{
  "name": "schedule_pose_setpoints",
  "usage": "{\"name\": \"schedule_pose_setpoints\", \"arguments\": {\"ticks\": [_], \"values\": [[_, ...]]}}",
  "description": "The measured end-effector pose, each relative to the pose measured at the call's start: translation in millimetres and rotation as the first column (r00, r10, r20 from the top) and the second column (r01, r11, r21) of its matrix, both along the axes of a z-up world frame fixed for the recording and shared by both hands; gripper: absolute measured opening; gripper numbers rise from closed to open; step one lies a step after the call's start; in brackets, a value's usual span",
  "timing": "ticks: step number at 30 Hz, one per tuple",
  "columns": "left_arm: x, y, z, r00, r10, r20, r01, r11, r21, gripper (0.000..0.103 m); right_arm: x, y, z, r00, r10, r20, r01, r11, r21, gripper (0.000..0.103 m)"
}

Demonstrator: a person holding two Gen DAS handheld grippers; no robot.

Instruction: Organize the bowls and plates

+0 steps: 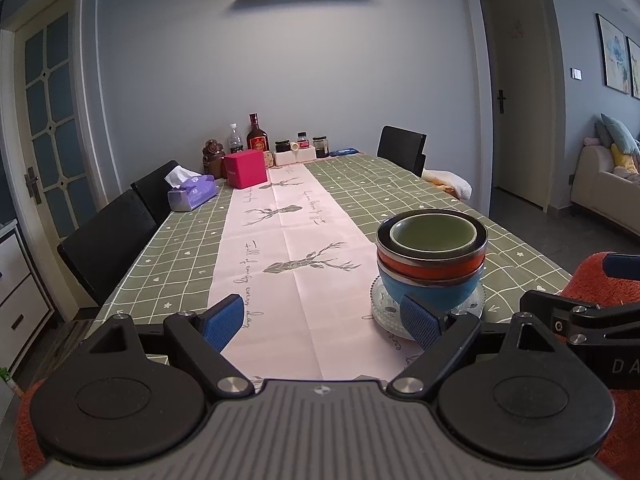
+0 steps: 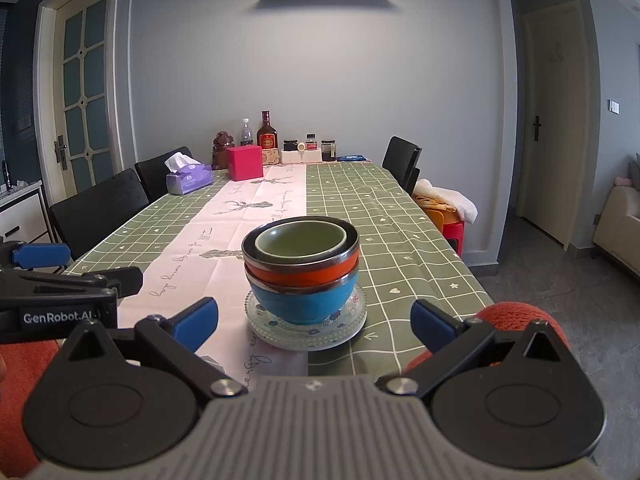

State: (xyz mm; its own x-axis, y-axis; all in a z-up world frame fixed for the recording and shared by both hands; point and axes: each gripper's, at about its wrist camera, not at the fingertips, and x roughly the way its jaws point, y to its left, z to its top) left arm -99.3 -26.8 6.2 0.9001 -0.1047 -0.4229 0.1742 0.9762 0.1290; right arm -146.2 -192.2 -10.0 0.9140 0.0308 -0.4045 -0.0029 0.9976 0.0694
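Three bowls stand nested on clear glass plates [image 2: 352, 316] near the table's front edge: a blue bowl [image 2: 304, 304] lowest, an orange bowl [image 2: 304, 274] in it, a green bowl [image 2: 300, 242] on top. My right gripper [image 2: 316, 322] is open, just short of the stack, with nothing between its blue pads. In the left wrist view the same blue bowl [image 1: 432, 294], orange bowl [image 1: 430, 266], green bowl [image 1: 434, 234] and glass plates [image 1: 384, 308] sit to the right. My left gripper [image 1: 320, 322] is open over the pink runner, its right pad in front of the plates.
A green checked tablecloth [image 2: 400, 232] with a pink runner [image 1: 288, 248] covers the long table. At the far end stand bottles and jars, a pink box [image 2: 245, 163] and a purple tissue pack [image 2: 189, 178]. Black chairs line both sides. An orange sleeve [image 2: 516, 320] is near.
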Motion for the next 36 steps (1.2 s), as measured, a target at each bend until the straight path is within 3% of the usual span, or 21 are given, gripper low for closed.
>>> {"name": "schedule_pose_setpoints", "arguments": {"ticks": [36], "values": [[-0.7, 1.4, -0.6, 1.000, -0.002, 0.008, 0.002, 1.000, -0.001, 0.103, 2.6, 0.1, -5.8, 1.000, 0.011, -0.015, -0.010, 1.000, 0.003, 0.100]]}}
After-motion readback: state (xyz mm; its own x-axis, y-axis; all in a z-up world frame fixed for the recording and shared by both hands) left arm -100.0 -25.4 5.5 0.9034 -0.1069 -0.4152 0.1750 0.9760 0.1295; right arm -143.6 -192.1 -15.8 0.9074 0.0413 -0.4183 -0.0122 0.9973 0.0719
